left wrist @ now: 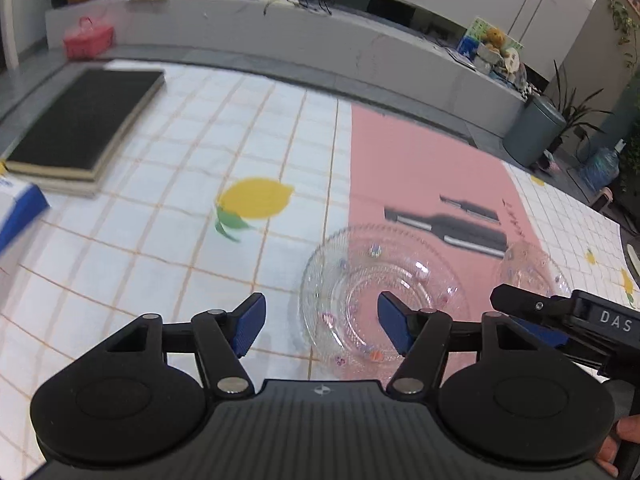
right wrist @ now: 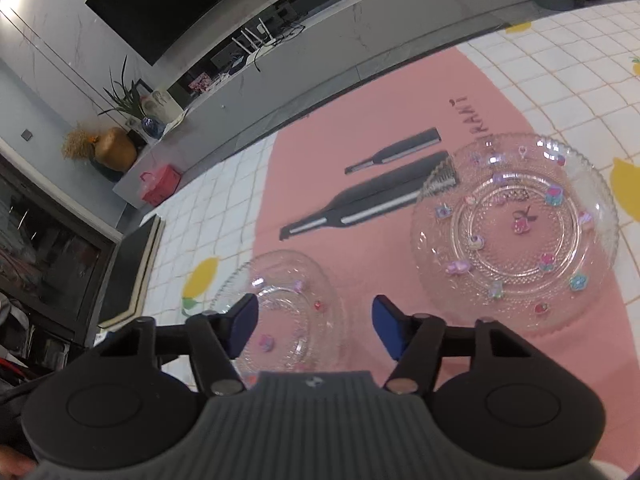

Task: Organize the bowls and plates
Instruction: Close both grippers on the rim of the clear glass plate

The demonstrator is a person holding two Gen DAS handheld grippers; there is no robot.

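1. The left tool (left wrist: 320, 322) hung released over the smaller glass dish (left wrist: 380, 296), straddling its near rim, probably to lift it.
2. The right tool (right wrist: 314, 326) hung empty; the larger plate (right wrist: 516, 232) lay apart on the bench (left wrist: 160, 240), likely the stacking base.

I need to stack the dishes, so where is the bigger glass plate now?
In the right wrist view the bigger glass plate lies on the right part of the pink mat, right of the smaller glass dish, touching the printed trimmer's head.
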